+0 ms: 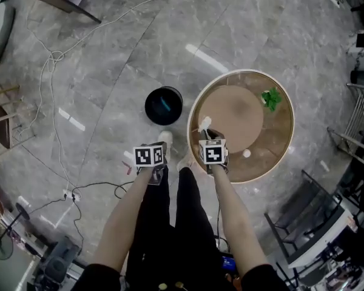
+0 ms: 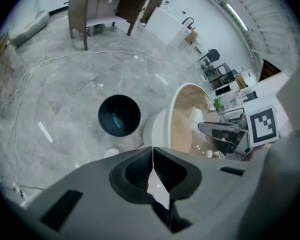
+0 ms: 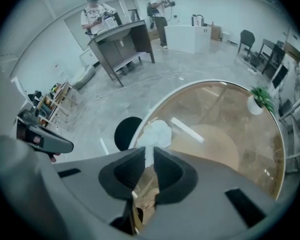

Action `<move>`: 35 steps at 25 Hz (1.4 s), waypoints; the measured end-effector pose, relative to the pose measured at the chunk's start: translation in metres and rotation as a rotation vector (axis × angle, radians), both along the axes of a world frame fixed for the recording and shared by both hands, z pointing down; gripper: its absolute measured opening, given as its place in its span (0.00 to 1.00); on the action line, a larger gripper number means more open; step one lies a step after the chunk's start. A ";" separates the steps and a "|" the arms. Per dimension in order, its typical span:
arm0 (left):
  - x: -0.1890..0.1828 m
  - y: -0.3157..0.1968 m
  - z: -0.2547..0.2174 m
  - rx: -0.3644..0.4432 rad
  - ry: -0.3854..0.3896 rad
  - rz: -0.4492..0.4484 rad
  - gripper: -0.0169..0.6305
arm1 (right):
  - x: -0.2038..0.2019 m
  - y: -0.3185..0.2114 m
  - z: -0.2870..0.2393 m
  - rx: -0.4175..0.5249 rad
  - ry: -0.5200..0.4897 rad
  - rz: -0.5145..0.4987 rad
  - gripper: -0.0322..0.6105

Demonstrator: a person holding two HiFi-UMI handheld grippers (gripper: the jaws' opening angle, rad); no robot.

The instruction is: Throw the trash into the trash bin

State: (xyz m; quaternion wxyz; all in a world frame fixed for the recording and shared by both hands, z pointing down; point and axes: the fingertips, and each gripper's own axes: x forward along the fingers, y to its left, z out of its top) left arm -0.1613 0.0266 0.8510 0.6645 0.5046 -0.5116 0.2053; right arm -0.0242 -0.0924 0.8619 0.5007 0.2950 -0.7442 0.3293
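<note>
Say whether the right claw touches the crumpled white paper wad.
Touching. The right gripper view shows the right claw pinching the crumpled white paper wad.

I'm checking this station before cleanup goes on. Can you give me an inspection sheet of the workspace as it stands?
Surface: round table, brown top, pale rim.
Job's things: black trash bin on the floor beside the table, open; white crumpled wad in the right tool.
Clutter: potted plant and small white piece on the table.
Tools: left tool shut, empty; right tool shut on the wad, over the table's edge.
Cables: white cable and black cables loose on the floor.
Surroundings: people by a dark desk.
</note>
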 end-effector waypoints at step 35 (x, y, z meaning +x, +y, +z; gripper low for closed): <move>-0.017 0.006 -0.076 0.089 0.006 0.150 0.04 | 0.003 0.045 -0.133 0.052 -0.048 -0.021 0.05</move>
